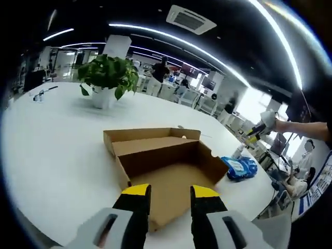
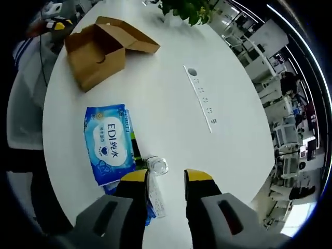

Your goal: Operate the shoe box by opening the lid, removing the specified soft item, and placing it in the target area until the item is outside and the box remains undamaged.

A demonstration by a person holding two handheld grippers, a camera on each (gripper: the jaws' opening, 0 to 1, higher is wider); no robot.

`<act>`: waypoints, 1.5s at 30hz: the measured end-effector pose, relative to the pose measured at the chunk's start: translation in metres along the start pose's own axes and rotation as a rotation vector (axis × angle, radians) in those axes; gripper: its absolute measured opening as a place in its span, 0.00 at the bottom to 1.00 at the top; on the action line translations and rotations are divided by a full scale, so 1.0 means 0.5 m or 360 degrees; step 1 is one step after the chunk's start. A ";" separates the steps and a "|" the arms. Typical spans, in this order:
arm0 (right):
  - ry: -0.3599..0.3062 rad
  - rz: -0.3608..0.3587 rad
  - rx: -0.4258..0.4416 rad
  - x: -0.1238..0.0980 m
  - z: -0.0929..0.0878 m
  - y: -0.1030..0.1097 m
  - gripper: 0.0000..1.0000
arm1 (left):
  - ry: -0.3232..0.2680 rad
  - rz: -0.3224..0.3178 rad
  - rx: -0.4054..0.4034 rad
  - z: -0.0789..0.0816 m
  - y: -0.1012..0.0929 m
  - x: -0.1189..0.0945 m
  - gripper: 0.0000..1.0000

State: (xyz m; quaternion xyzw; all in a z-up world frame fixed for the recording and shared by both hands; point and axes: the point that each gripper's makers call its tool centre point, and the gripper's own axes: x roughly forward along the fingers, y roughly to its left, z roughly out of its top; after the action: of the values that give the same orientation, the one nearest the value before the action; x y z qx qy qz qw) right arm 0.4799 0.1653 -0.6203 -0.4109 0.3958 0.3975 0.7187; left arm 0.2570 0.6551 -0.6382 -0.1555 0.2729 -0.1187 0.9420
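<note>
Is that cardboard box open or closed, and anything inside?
Open and empty: the shoe box has its lid folded back, bare cardboard floor showing.

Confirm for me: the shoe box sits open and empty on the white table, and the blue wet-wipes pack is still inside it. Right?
Not quite. The shoe box is open and empty on the white table, but the blue wet-wipes pack lies outside it on the table, apart from the box, as the right gripper view shows.

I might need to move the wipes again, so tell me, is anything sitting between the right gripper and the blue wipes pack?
Yes. A small clear-capped bottle lies on the white table beside the blue wipes pack, directly ahead of the open right gripper. The pack itself sits just off to one side of the jaws.
</note>
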 end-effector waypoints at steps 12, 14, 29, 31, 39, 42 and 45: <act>-0.0327 -0.0127 0.0565 -0.045 -0.004 0.016 0.28 | 0.0111 0.0244 -0.0152 -0.046 0.086 0.022 0.30; -0.0425 -0.0136 0.0694 -0.055 0.005 0.027 0.33 | 0.0121 0.0247 -0.0156 -0.052 0.090 0.029 0.30; -0.0677 -0.0101 0.1097 -0.068 0.001 0.178 0.35 | 0.0200 0.0189 -0.0209 -0.080 0.079 0.077 0.30; -0.0671 -0.0084 0.1106 -0.065 -0.001 0.194 0.35 | 0.0210 0.0183 -0.0205 -0.081 0.078 0.082 0.30; -0.0690 -0.0062 0.1191 -0.070 -0.009 0.220 0.35 | 0.0232 0.0174 -0.0186 -0.085 0.080 0.087 0.30; -0.0700 -0.0070 0.1193 -0.071 -0.006 0.220 0.34 | 0.0244 0.0171 -0.0179 -0.089 0.079 0.088 0.30; -0.0686 -0.0071 0.1186 -0.065 -0.004 0.225 0.33 | 0.0267 0.0170 -0.0163 -0.099 0.078 0.089 0.29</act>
State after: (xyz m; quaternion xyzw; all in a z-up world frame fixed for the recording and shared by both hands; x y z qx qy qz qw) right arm 0.3667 0.1945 -0.6228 -0.0392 0.3441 0.2887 0.8926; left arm 0.2718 0.6662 -0.7129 -0.1780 0.3645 -0.0668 0.9116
